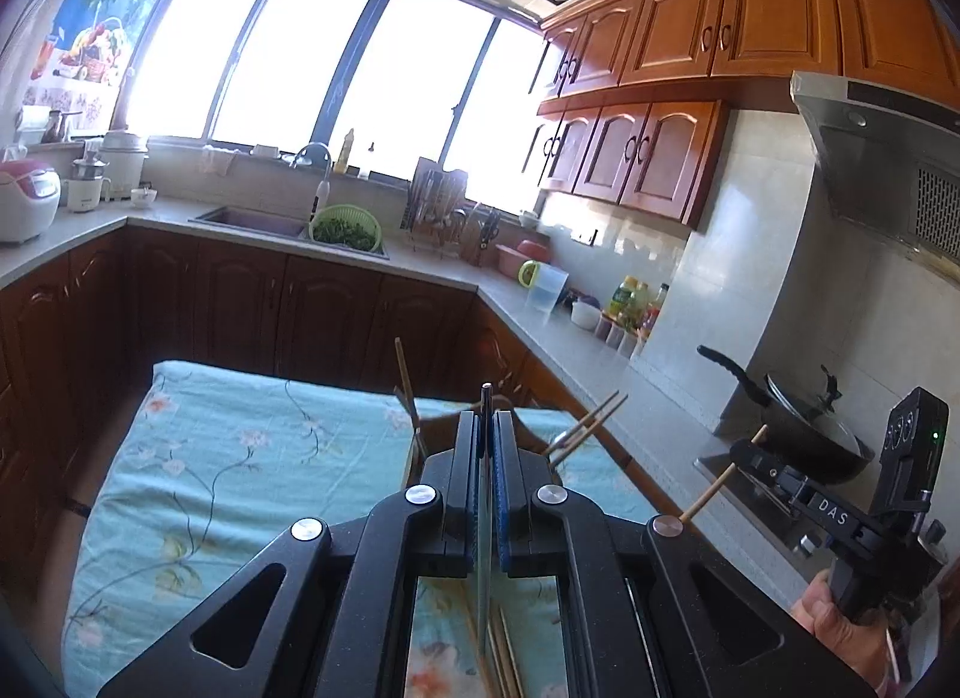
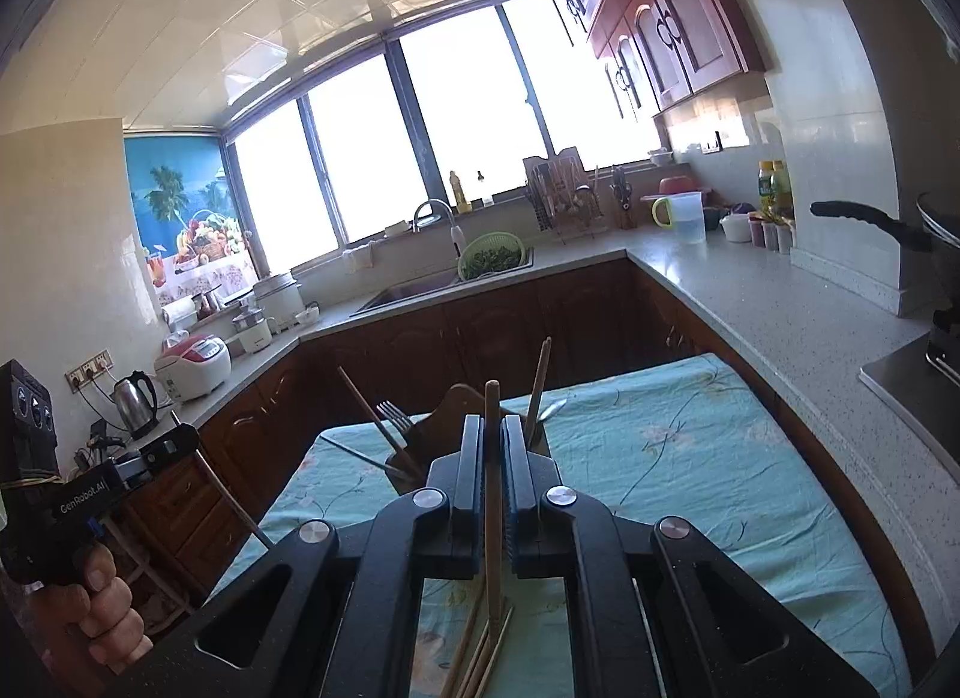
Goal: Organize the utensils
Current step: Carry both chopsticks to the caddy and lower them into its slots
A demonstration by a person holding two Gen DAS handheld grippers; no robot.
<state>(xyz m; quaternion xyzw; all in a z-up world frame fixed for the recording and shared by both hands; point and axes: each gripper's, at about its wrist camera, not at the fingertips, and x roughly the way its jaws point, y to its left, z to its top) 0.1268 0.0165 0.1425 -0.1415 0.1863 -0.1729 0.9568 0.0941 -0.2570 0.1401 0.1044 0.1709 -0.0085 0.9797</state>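
- A thin, dark metal utensil handle (image 1: 485, 494) is being clamped between the jaws of the left gripper (image 1: 487, 428); its long axis is running along the fingers, its tip is poking out past them, and its working end is being hidden below the gripper body.
- A single wooden chopstick (image 2: 493, 494) is being pinched in the same way by the jaws of the right gripper (image 2: 493, 434), with its length lined up with the fingers and its top end standing clear above them.
- Just beyond both sets of jaws, a brown wooden utensil holder (image 2: 465, 401) is being seen on the bench, which is being covered by a teal floral cloth (image 2: 660, 458).
- Chopsticks (image 2: 537, 392) and a fork (image 2: 393, 416) are already being held in that holder, leaning outward at different angles.
- More loose chopsticks (image 2: 480, 662) are being left lying on the cloth beneath the grippers, close to the person.
- The holder is lying straight ahead of both held pieces, so the coming move is judged to depend on each piece being tipped upright over the opening; neither hand is being shown as clearly nearer.
- Collision with the leaning chopsticks is being judged the main risk.
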